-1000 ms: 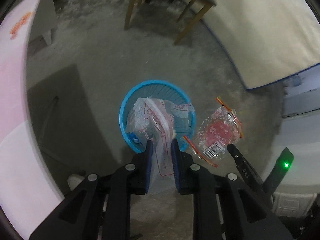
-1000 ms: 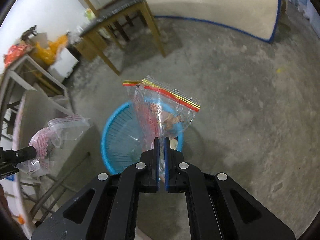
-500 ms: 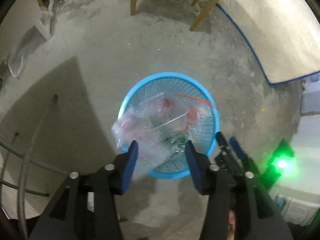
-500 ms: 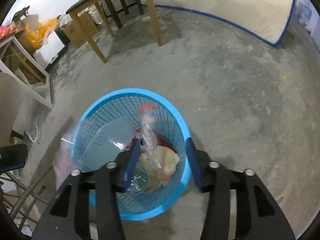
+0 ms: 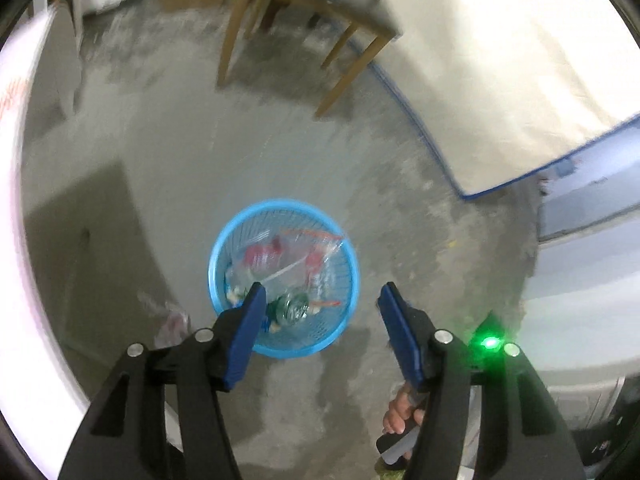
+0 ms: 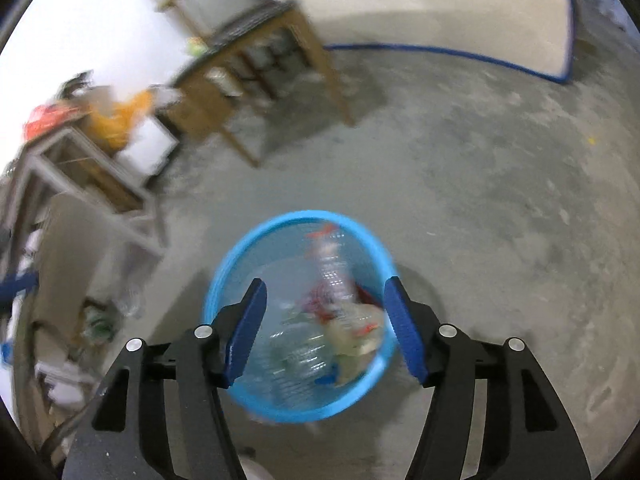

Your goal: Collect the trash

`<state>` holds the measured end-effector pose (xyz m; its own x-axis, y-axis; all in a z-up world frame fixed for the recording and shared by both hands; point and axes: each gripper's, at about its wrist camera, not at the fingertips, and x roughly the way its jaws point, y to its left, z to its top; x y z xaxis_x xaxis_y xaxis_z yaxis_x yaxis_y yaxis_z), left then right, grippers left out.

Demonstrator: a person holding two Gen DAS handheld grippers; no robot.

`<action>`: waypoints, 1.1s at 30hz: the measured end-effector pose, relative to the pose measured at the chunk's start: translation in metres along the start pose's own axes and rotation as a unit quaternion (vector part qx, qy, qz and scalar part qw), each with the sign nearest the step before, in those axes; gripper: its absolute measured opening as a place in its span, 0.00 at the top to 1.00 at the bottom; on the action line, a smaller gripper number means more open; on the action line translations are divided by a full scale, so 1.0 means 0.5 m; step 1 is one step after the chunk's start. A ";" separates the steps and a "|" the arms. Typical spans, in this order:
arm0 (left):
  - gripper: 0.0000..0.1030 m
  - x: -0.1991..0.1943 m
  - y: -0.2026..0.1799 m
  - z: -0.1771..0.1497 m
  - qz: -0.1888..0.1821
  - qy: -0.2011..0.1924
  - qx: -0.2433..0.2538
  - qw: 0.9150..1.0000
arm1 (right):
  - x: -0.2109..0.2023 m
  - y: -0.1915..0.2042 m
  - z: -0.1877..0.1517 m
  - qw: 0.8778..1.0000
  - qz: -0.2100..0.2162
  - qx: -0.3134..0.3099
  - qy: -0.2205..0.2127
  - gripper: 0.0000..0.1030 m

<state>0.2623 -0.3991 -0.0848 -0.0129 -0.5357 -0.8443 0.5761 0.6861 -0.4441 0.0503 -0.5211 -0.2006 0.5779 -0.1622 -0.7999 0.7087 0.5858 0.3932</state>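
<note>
A round blue mesh basket (image 5: 216, 252) stands on the concrete floor and also shows in the right wrist view (image 6: 224, 272). It holds clear plastic bags with red print (image 5: 280, 260), a clear bottle (image 5: 294, 308) and crumpled wrappers (image 6: 352, 336). My left gripper (image 5: 322, 300) is open and empty, above the basket's near right edge. My right gripper (image 6: 324, 300) is open and empty, directly over the basket. A clear bag (image 5: 172, 316) lies on the floor left of the basket.
A wooden chair (image 5: 304, 36) stands beyond the basket. A white mattress with blue edging (image 5: 500, 80) leans at the right. A cluttered metal rack (image 6: 80, 152) and white table edge (image 5: 16, 240) are at the left. A hand (image 5: 400, 412) shows at the bottom.
Both grippers opened and dropped their plastic bags, the right one into the basket. Both have since risen, so the basket looks smaller. One clear bag now lies on the floor beside it.
</note>
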 end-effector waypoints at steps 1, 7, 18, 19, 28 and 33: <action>0.38 -0.045 0.001 -0.007 -0.002 -0.017 0.011 1.000 | -0.007 0.009 -0.008 1.000 0.019 -0.008 0.003 0.41; 0.25 -0.274 0.051 -0.096 0.019 -0.104 0.035 0.994 | -0.002 0.080 -0.162 0.984 0.147 -0.049 0.083 0.41; 0.23 -0.510 0.207 -0.285 0.103 -0.186 -0.033 0.977 | 0.301 0.220 -0.454 0.946 0.067 -0.210 0.238 0.41; 0.23 -0.517 0.216 -0.292 0.109 -0.190 -0.038 0.975 | 0.339 0.242 -0.466 0.942 0.055 -0.223 0.244 0.41; 0.20 -0.599 0.288 -0.402 0.165 -0.206 -0.089 0.960 | 0.522 0.333 -0.468 0.930 -0.035 -0.279 0.239 0.28; 0.20 -0.623 0.322 -0.439 0.184 -0.209 -0.118 0.953 | 0.594 0.349 -0.488 0.908 -0.076 -0.311 0.270 0.28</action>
<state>0.1796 -0.0138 0.0408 0.5104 -0.3525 -0.7843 0.2778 0.9308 -0.2376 0.2466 -0.2733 -0.4803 0.0896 0.0360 -0.9953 0.3013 0.9515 0.0615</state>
